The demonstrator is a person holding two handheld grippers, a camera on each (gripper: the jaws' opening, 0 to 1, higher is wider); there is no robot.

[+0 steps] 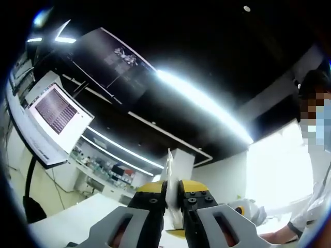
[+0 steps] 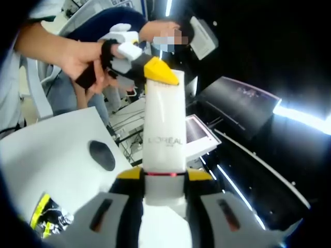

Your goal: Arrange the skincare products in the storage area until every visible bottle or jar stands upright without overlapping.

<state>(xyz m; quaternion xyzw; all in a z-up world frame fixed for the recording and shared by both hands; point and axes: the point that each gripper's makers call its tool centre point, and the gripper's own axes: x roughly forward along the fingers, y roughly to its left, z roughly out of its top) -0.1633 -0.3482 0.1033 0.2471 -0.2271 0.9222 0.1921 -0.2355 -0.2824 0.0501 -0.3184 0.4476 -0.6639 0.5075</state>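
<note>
Right gripper view, L to R: white table (image 2: 51, 150) w/ dark oval patch (image 2: 102, 155), a person's hand (image 2: 83, 59) on the left gripper (image 2: 158, 72), then the white L'Oreal tube (image 2: 164, 132) rising between the right gripper (image 2: 164, 178) jaws, clamped near its red-ringed base. Left gripper's yellow tips pinch the tube's far end. In left gripper view that crimped end (image 1: 170, 175) sits edge-on between closed jaws. Tube prob light, soft-walled, slick; squeezes easily, so hold near the stiffer base/cap end. Cap hidden, storage area cut off, other bottles can't make out.
</note>
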